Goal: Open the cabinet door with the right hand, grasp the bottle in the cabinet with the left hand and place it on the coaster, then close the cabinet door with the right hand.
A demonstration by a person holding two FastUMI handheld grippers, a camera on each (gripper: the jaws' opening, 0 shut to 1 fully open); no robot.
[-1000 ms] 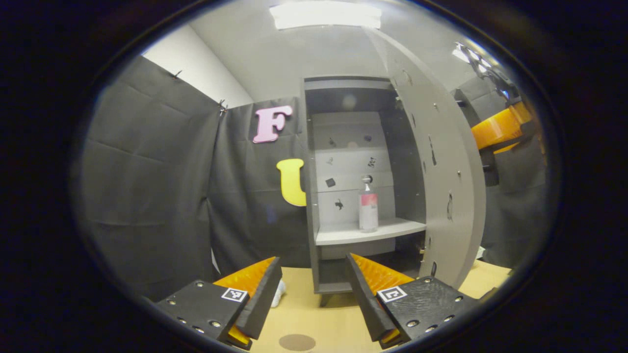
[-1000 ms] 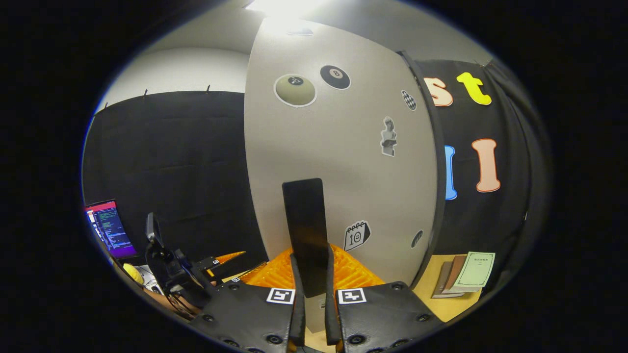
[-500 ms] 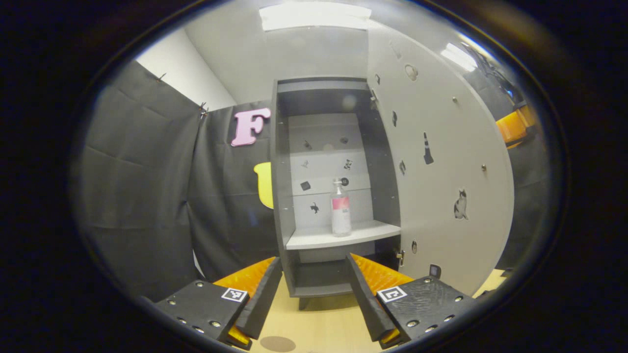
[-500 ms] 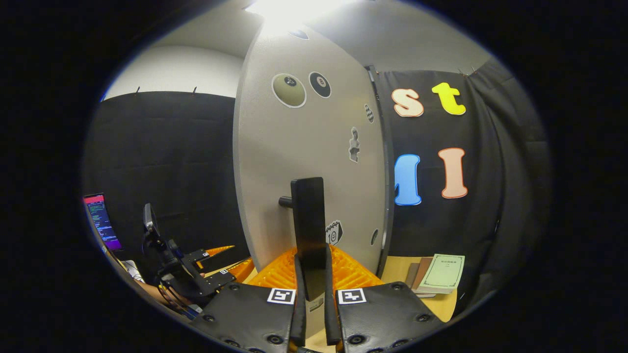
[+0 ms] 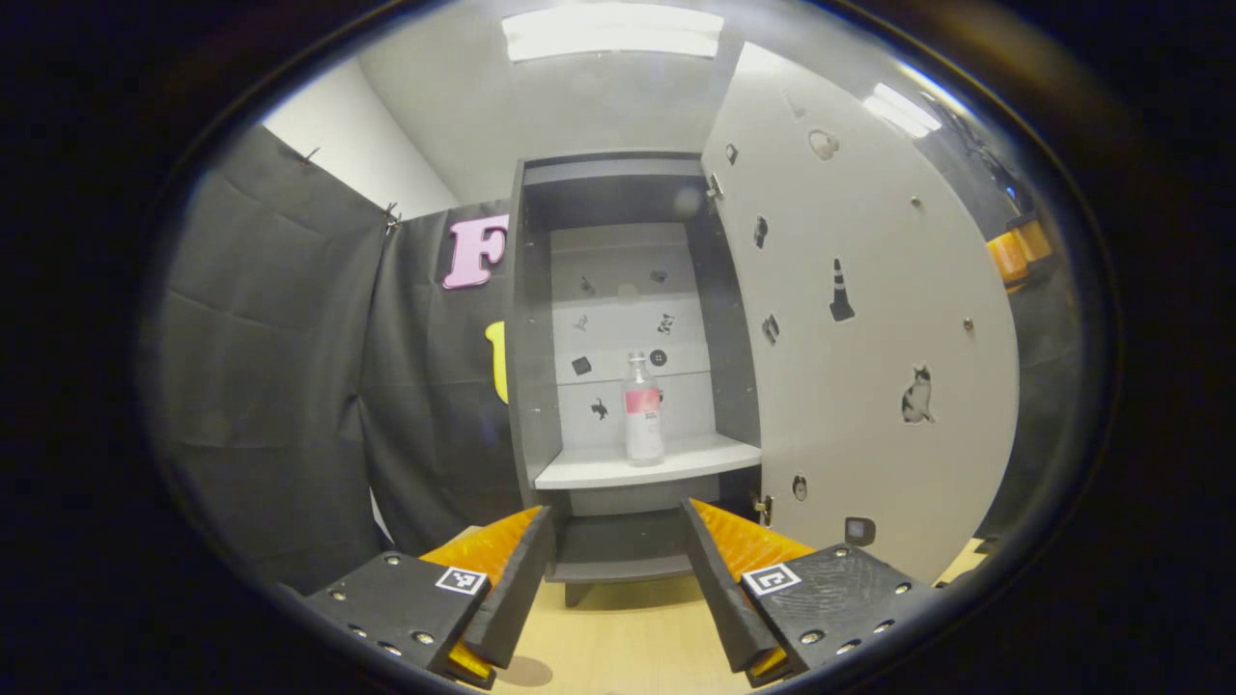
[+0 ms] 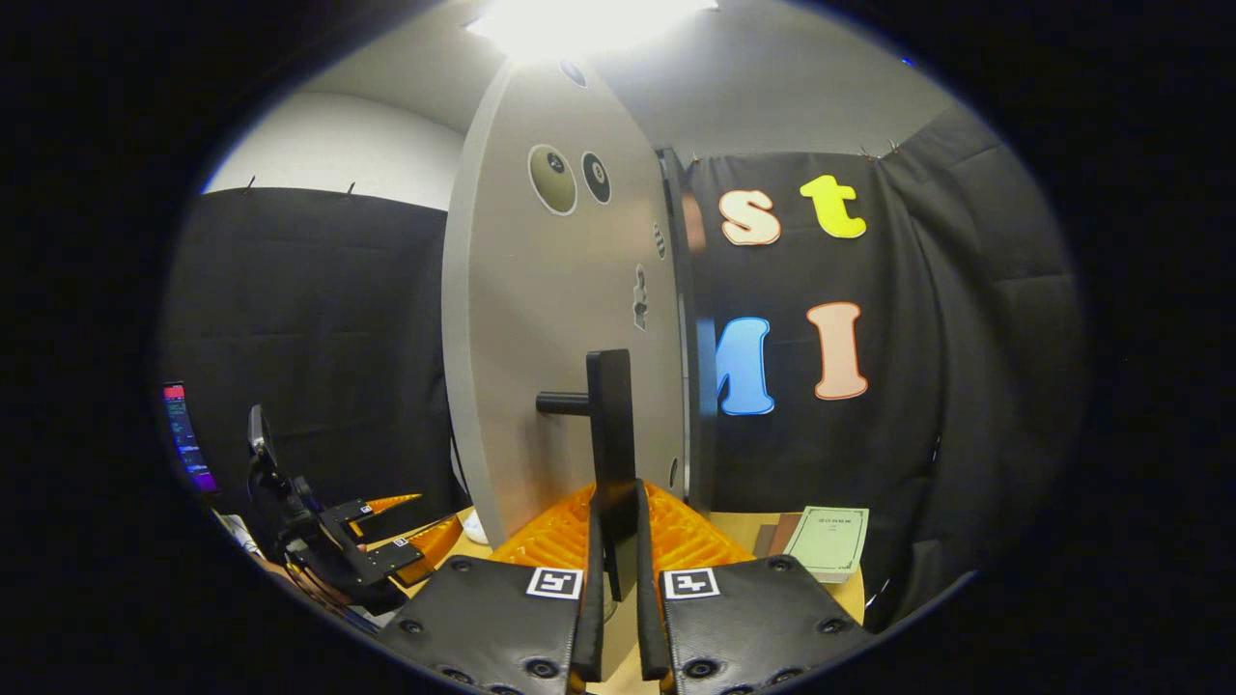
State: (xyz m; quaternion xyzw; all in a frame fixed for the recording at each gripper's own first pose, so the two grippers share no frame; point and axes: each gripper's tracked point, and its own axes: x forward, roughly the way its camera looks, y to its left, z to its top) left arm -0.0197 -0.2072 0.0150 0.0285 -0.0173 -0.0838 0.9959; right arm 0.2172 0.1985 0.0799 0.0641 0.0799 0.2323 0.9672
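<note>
Black cloth walls enclose a booth with a pale wooden table (image 5: 618, 637) and a bright ceiling light (image 5: 612, 31).

Seen from the left gripper view, going left to right: dark cloth hangs at the left, then a tall grey cabinet (image 5: 529, 386) stands open on the table. On its white shelf (image 5: 645, 465) a clear bottle (image 5: 642, 409) with a pink label stands upright, near the middle of the shelf. Right of it the cabinet door (image 5: 869, 367) is swung wide, its inner face dotted with small stickers. At the bottom, the left gripper (image 5: 618, 579) has its two fingers spread well apart, holding nothing, well short of the bottle.

From the right gripper view, going left to right: a lit screen (image 6: 188, 449) sits at the far left edge, with the left gripper (image 6: 386, 541) just beside it, low down. The door's outer face (image 6: 550, 338) fills the middle. The right gripper (image 6: 618, 589) is clamped on the black door handle (image 6: 611, 444), both fingers pressing its lower end. Further right, booklets (image 6: 828, 542) lie on the table.
</note>
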